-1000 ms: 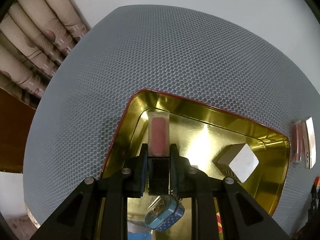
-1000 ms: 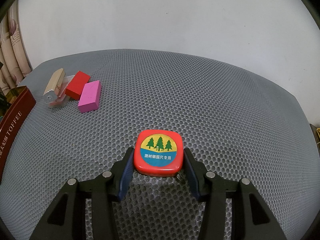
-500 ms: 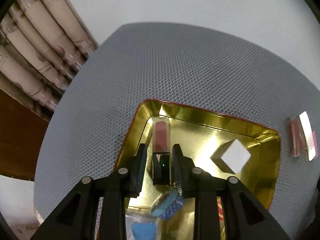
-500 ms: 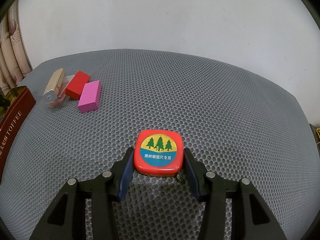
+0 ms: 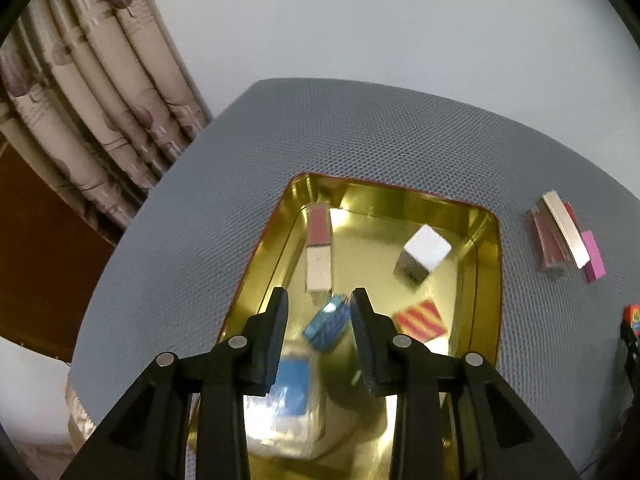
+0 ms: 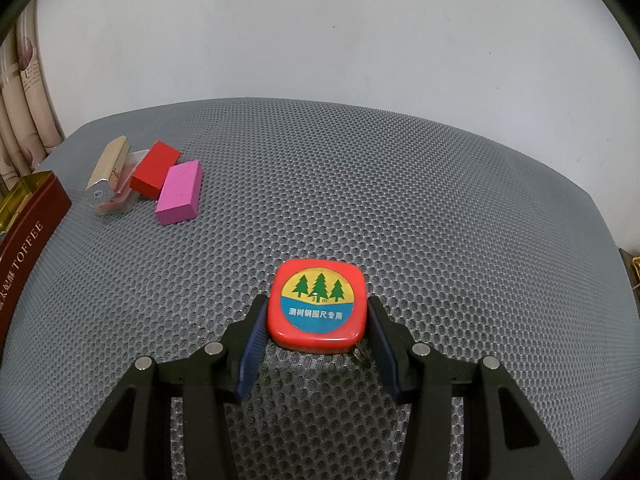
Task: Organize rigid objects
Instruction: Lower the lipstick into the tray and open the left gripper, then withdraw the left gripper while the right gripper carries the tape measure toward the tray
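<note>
A gold tin tray (image 5: 486,248) with a red rim lies on the grey mesh mat. In it lies a pink-and-white tube (image 5: 319,248), near the far left corner. My left gripper (image 5: 319,308) hovers above the tray, its jaws opening with nothing between them. My right gripper (image 6: 318,320) is shut on a red tape measure (image 6: 318,306) with a tree label, which rests on the mat. That tape measure (image 5: 631,318) also peeks in at the right edge of the left wrist view.
The tray also holds a white cube (image 5: 426,252), a blue tin (image 5: 326,326), a red-yellow striped piece (image 5: 420,320) and a clear box (image 5: 288,412). On the mat lie a gold tube (image 6: 107,174), a red block (image 6: 155,170) and a pink block (image 6: 179,192). The tin's brown "TOFFEE" side (image 6: 24,240) stands at the left.
My left gripper has let go of the pink tube, which now lies in the tray, and has lifted up and back with its jaws spreading. The right gripper and tape measure have not moved.
</note>
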